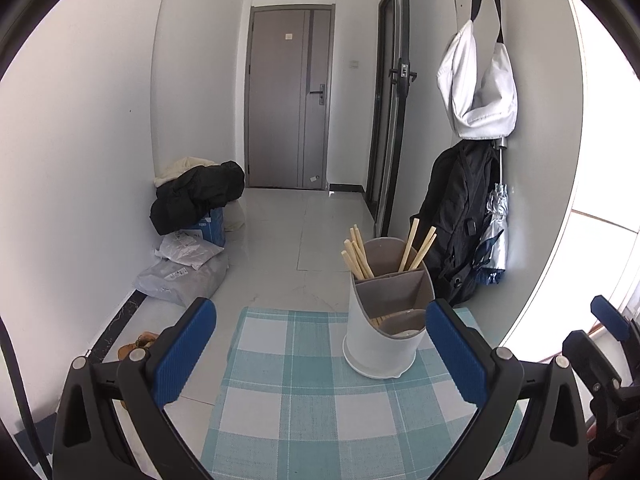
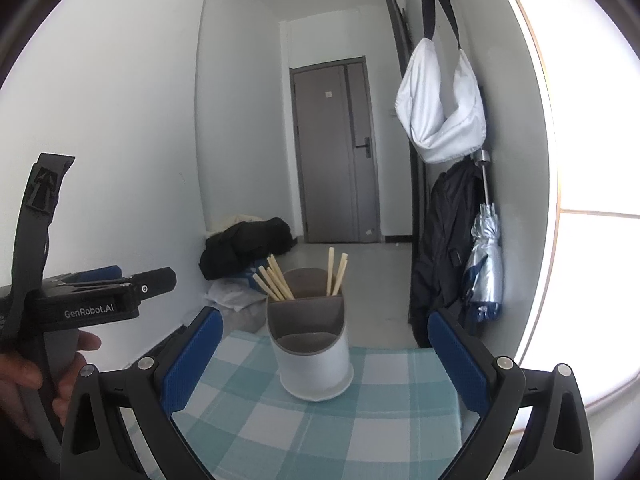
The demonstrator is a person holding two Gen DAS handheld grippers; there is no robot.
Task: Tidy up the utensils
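Note:
A white utensil holder point(image 1: 380, 336) with grey inner compartments stands upright on the checked cloth point(image 1: 304, 404). Several wooden chopsticks point(image 1: 358, 258) stick out of its back compartments. The front compartments look empty. My left gripper point(image 1: 320, 356) is open and empty, with the holder just ahead of its right finger. In the right wrist view the holder point(image 2: 314, 356) stands ahead between the fingers, chopsticks point(image 2: 276, 282) in the back. My right gripper point(image 2: 324, 360) is open and empty. The left gripper's body point(image 2: 100, 300) shows at the left, held by a hand.
The table's far edge point(image 1: 296, 312) lies just behind the holder. A black backpack point(image 1: 456, 224), an umbrella point(image 1: 494, 240) and a white bag point(image 1: 476, 88) hang on the right wall. Clothes and bags point(image 1: 192, 220) lie on the floor at the left. A grey door point(image 1: 288, 96) is far ahead.

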